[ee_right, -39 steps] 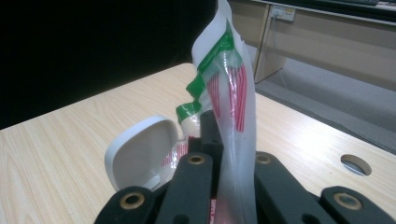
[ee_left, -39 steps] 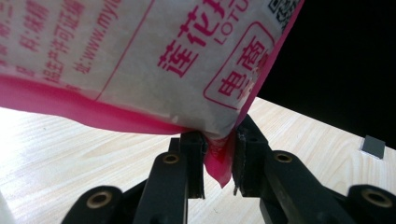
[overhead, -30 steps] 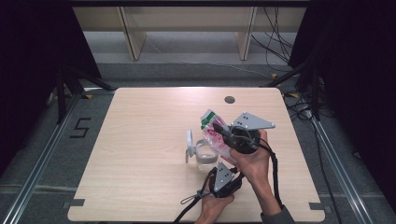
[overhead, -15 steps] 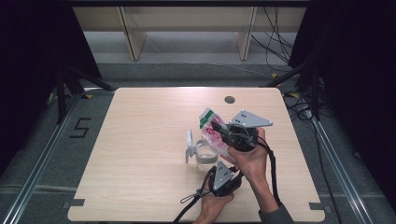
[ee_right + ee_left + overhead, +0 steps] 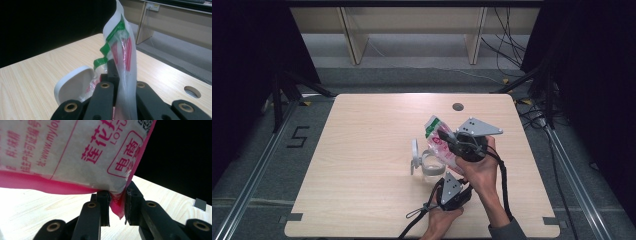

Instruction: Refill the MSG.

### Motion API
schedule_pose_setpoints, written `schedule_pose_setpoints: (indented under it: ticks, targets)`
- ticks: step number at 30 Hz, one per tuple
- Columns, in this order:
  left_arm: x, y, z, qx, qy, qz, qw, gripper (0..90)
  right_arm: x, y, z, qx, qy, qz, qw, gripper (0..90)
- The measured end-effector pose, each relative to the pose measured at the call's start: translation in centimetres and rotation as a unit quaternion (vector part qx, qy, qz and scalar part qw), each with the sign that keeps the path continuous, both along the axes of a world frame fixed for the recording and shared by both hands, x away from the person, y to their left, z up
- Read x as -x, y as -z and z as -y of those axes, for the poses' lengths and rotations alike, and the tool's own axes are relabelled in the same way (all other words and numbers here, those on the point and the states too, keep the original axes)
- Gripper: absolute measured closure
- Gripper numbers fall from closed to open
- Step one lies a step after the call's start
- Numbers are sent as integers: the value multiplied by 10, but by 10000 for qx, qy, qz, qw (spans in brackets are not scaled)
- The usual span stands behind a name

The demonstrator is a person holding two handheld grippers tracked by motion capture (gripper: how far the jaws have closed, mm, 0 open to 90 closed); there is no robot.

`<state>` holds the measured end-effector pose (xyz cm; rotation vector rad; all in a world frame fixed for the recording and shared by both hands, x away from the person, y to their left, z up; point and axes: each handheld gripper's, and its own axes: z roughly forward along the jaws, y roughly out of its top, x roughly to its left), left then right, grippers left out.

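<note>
I see the pink-and-white bag (image 5: 438, 141) held above the table (image 5: 362, 150), right of centre, tilted over the clear container (image 5: 430, 164) with its white lid (image 5: 415, 150) swung open to the left. My right gripper (image 5: 447, 137) pinches the bag's side below its green-edged top. My left gripper (image 5: 117, 206), nearer, clamps the pink bottom corner.

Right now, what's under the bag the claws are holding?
A clear jar with its white lid flipped open stands on the table under the bag. The bag covers part of its mouth.
</note>
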<state>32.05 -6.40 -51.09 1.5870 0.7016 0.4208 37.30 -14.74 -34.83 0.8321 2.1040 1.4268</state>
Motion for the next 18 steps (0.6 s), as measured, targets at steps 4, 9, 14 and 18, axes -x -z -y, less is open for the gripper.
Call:
schedule_pose_setpoints:
  ticks: [4, 9, 14, 18]
  targets:
    - [0, -1, 3, 38, 6, -11, 10000, 763, -1, 1, -2, 85, 58, 0, 9999, 900]
    - [-1, -1, 5, 106, 24, -27, 9999, 763, -2, 1, -2, 121, 29, 17, 9999, 900]
    - [-2, 0, 5, 82, 47, -51, 9999, 764, -5, 2, -2, 178, -80, 24, 9998, 900]
    - [-3, -1, 6, 132, 26, -63, 9999, 764, -5, 2, -4, 218, 12, 25, 9998, 900]
